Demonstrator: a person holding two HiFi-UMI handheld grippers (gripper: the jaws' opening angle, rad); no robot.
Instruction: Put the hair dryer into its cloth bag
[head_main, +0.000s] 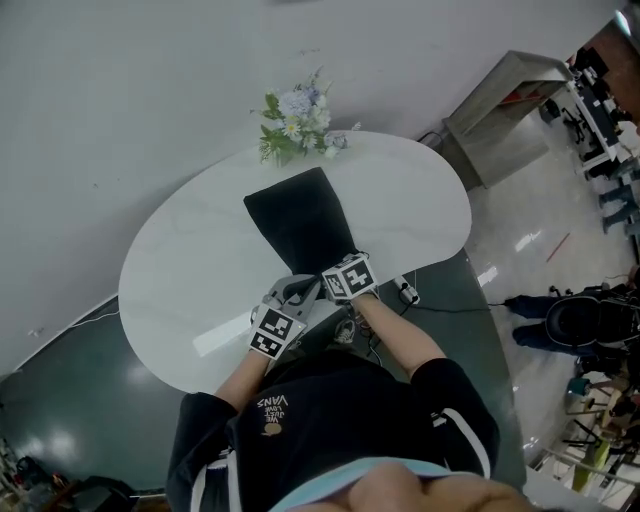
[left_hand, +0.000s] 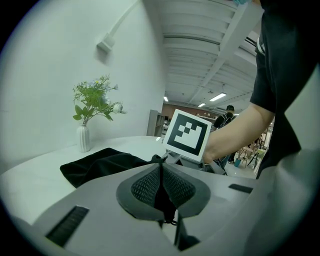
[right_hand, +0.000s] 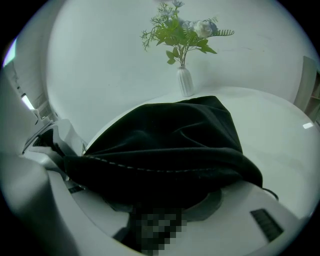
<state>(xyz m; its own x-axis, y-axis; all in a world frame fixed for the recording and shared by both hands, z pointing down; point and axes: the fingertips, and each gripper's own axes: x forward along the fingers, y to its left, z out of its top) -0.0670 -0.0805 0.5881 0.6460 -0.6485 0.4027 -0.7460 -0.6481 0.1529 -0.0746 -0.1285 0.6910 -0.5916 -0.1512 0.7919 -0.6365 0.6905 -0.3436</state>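
My left gripper (left_hand: 161, 187) is closed on a pinch of the black cloth bag (head_main: 300, 220) at its near edge. My right gripper (head_main: 338, 272), just beside it, grips the same rim. The bag stretches away across the white desk (head_main: 200, 270) toward the flowers (head_main: 297, 125).

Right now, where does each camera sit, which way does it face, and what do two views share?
Head view: on the person's head, looking steeply down at the table and cloth bag; left gripper, right gripper and black shirt show.
Left gripper view: on the left gripper, along its shut jaws across the table; right forearm shows.
Right gripper view: on the right gripper, facing the flower vase; bag drapes its jaws.
Shared: both gripper views show that vase and the bag.
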